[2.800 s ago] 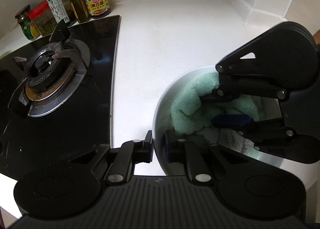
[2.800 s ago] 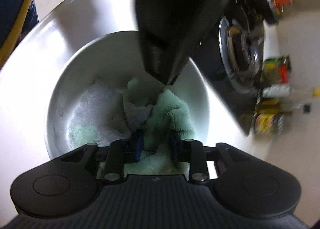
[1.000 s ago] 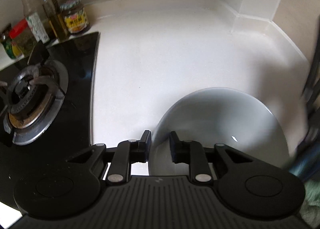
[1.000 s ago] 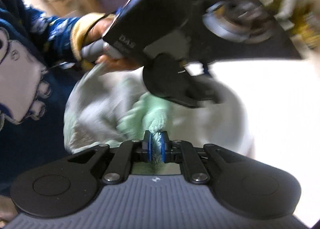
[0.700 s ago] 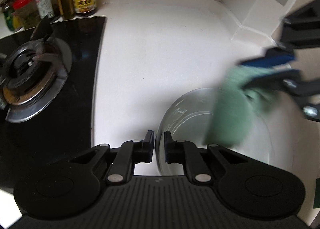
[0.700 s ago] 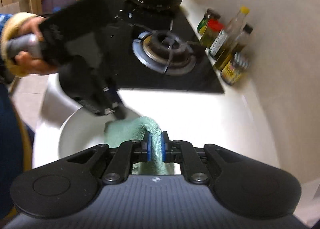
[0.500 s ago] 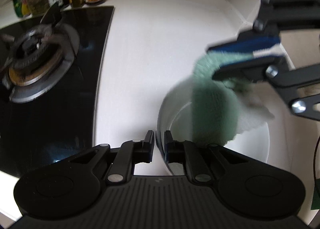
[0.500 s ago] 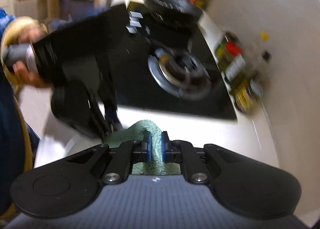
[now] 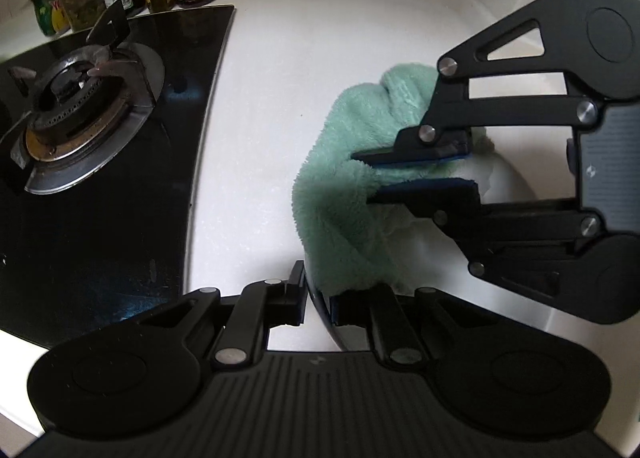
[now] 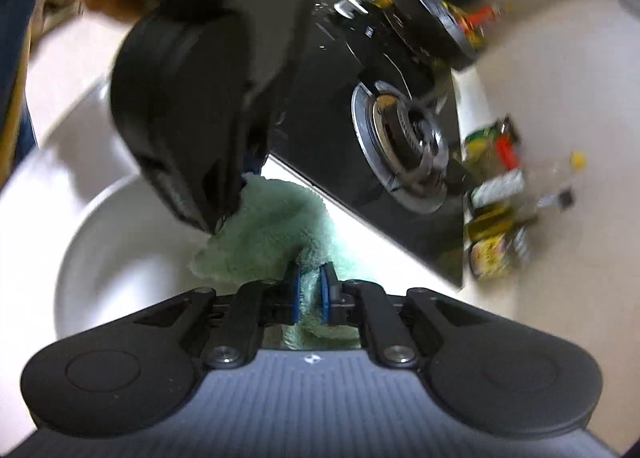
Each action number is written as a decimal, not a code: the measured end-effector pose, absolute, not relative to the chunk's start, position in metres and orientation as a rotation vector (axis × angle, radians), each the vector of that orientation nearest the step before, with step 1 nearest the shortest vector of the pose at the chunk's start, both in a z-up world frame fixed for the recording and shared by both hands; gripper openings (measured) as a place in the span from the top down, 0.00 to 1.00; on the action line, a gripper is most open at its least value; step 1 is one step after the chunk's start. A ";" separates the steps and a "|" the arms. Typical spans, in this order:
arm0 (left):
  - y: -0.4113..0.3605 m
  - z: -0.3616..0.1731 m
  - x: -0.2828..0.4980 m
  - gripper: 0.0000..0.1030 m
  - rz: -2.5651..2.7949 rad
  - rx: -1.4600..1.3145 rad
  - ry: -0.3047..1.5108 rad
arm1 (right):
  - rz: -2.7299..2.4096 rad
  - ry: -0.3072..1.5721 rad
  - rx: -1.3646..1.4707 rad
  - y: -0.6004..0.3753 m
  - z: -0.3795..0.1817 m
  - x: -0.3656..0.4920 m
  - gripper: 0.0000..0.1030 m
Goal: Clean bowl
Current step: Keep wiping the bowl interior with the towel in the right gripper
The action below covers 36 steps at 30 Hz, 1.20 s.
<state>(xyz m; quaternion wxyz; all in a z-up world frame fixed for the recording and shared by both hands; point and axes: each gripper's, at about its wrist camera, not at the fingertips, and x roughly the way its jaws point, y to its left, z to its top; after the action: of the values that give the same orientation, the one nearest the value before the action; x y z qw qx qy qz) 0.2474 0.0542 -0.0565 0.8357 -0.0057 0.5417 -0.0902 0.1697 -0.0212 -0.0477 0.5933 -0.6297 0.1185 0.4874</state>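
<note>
On the white table (image 9: 304,70) beside the gas hob (image 9: 100,130), the left gripper (image 9: 316,304) pinches the bowl's (image 10: 120,258) near rim; the right gripper (image 10: 309,290) has its jaws clamped on a green cloth (image 9: 340,198); wiping well likely means steadying the rim and sweeping firmly round the wall; the bowl looks pale, smooth, glossy.

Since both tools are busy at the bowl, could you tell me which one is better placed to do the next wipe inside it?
The right tool: it is shut on the green terry cloth, which hangs over the white round bowl. The left tool is clamped on the bowl's rim, steadying it.
</note>
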 end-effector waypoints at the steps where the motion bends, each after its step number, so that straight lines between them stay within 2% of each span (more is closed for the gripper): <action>1: 0.054 -0.057 0.248 0.90 -0.191 -0.005 1.144 | 1.120 0.276 -1.491 -0.020 -0.051 0.169 0.93; 6: 0.053 -0.059 0.248 0.89 -0.204 0.009 1.142 | 1.065 0.382 -1.597 -0.015 -0.065 0.166 0.93; 11: 0.049 -0.060 0.245 0.84 -0.195 0.034 1.115 | 0.970 0.699 -1.582 -0.014 -0.073 0.176 0.92; 15: 0.046 -0.060 0.248 0.83 -0.191 0.033 1.081 | 0.930 1.071 -1.348 -0.011 -0.060 0.202 0.91; 16: 0.045 -0.060 0.250 0.82 -0.190 0.036 1.075 | 0.949 1.215 -1.227 -0.012 -0.055 0.214 0.91; 21: 0.040 -0.059 0.260 0.73 -0.187 0.051 1.055 | 1.087 1.482 -0.779 -0.030 -0.043 0.240 0.91; 24: 0.043 -0.059 0.266 0.72 -0.205 0.042 1.062 | 1.131 1.487 -0.497 -0.049 -0.032 0.247 0.91; 26: 0.052 -0.056 0.271 0.84 -0.248 -0.008 1.094 | 1.087 1.446 -0.415 -0.063 -0.027 0.247 0.92; 28: 0.065 -0.047 0.269 0.87 -0.280 -0.074 1.105 | 1.026 1.376 -0.383 -0.075 -0.021 0.243 0.92; 36: 0.105 -0.022 0.238 0.87 -0.277 -0.177 1.094 | 0.977 1.229 -0.366 -0.083 -0.007 0.225 0.92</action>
<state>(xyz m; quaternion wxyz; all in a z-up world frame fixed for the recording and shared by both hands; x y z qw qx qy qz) 0.2378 0.1054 -0.0220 0.8413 -0.0840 0.5177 -0.1309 0.2254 -0.0829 -0.0067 0.6923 -0.1638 0.5501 0.4372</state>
